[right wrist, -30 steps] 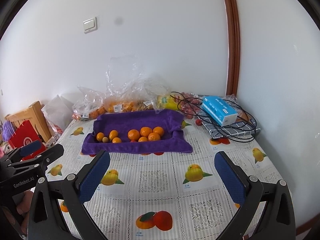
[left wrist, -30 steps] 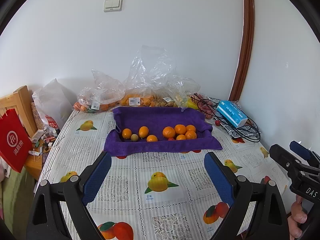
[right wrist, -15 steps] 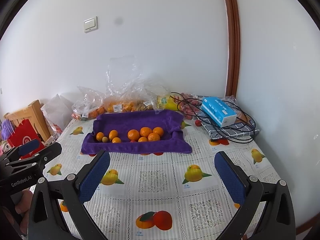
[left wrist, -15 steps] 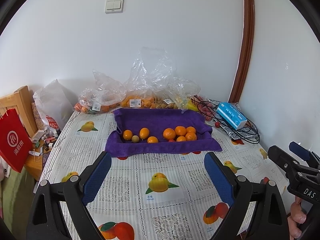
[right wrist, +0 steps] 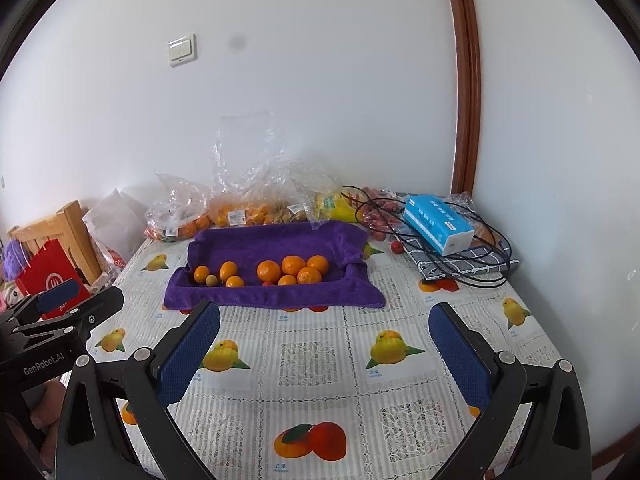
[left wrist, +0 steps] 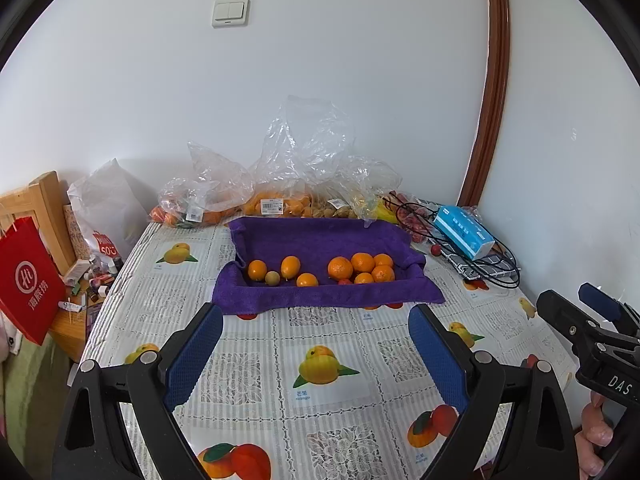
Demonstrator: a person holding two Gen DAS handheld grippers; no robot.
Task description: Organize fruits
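The left gripper [left wrist: 314, 350] stands with its jaws spread wide and nothing between the blue pads [left wrist: 194, 350]. The right gripper [right wrist: 324, 350] is likewise wide open and empty. Both hover above the fruit-print tablecloth [left wrist: 320, 432], well short of the fruit.

The oranges [left wrist: 362, 268] lie ahead of both grippers, in a tray lined with a purple towel [left wrist: 320, 240]. They form two groups: a cluster toward the right and a looser group toward the left, which includes one small pale round fruit [left wrist: 272, 278]. Beyond the tray, against the wall, sit clear plastic bags of fruit [left wrist: 280, 204].

Left wrist view only:
- The right gripper's fingers [left wrist: 576, 316] enter at the right edge, with a hand [left wrist: 596, 436] gripping the handle below.
- The red paper bag [left wrist: 28, 280] shows in full at far left, with small clutter on a low surface beside it.

Right wrist view only:
- The left gripper's body [right wrist: 60, 320] enters at the left edge, printed with white lettering.
- The blue tissue box [right wrist: 438, 224], the checked cloth [right wrist: 460, 264] under it and the black cable loops [right wrist: 480, 256] show fully, ahead and to the right.
- A small red fruit [right wrist: 396, 246] lies on the tablecloth between the towel and the cloth.
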